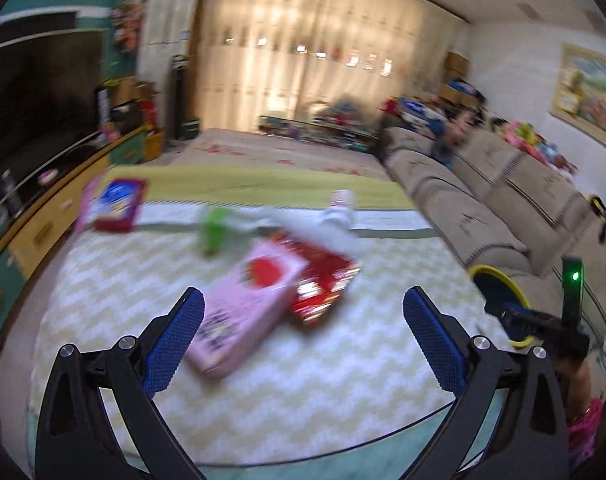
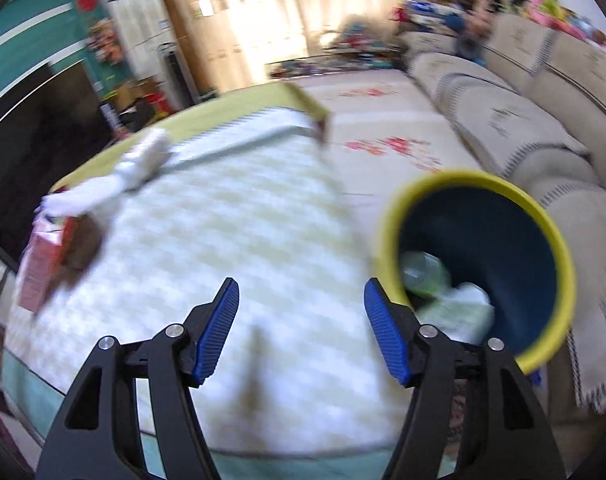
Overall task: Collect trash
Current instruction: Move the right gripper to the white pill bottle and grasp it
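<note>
Trash on the counter [image 1: 343,360]: pink carton [image 1: 243,312] overlapping a red wrapper [image 1: 323,284], which we judge light, thin-walled and crushable, best pinched across the carton's narrow sides. We hold the left gripper [image 1: 303,344] and right gripper [image 2: 301,328] with fingers apart and empty, the yellow-rimmed bin [image 2: 551,240] beside the counter's right edge.

A living room. Pale curtains [image 1: 323,60] glow with daylight along the far wall. A beige sofa [image 1: 483,200] runs down the right side under a framed painting [image 1: 591,100]. A dark television [image 1: 35,108] stands left on a low cabinet [image 1: 59,208].
</note>
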Demonstrator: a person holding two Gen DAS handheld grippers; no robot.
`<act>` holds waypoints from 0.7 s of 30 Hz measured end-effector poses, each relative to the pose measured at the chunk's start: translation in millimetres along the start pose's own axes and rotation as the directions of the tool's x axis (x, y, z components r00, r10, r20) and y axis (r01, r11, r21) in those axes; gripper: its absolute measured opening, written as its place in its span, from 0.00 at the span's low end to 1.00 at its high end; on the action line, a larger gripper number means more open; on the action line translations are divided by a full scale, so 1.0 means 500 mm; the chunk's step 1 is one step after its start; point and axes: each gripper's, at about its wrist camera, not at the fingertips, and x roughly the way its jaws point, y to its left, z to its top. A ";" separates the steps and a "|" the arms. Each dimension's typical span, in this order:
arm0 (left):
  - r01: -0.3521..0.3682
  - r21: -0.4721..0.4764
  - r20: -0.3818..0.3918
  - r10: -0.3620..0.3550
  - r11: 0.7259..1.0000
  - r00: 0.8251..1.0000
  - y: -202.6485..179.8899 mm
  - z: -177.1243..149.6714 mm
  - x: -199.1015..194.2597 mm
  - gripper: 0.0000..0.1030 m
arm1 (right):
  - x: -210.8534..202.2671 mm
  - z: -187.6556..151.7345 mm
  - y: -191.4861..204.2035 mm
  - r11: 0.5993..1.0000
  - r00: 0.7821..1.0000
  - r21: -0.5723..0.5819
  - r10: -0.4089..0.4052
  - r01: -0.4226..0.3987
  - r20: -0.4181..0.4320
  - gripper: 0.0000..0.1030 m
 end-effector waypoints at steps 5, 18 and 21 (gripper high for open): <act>-0.029 -0.080 0.010 0.030 0.996 1.000 0.093 -0.033 -0.013 0.95 | 0.026 0.063 0.134 0.994 0.999 -0.101 0.036 -0.033 0.031 0.63; -0.003 -0.132 -0.017 0.000 0.991 1.000 0.150 -0.073 0.019 0.95 | 0.183 0.218 0.337 0.892 0.996 -0.449 0.081 -0.063 0.022 0.82; -0.003 -0.149 -0.021 0.000 0.989 1.000 0.155 -0.066 0.025 0.95 | 0.217 0.226 0.345 0.883 0.995 -0.462 0.095 -0.087 -0.005 0.83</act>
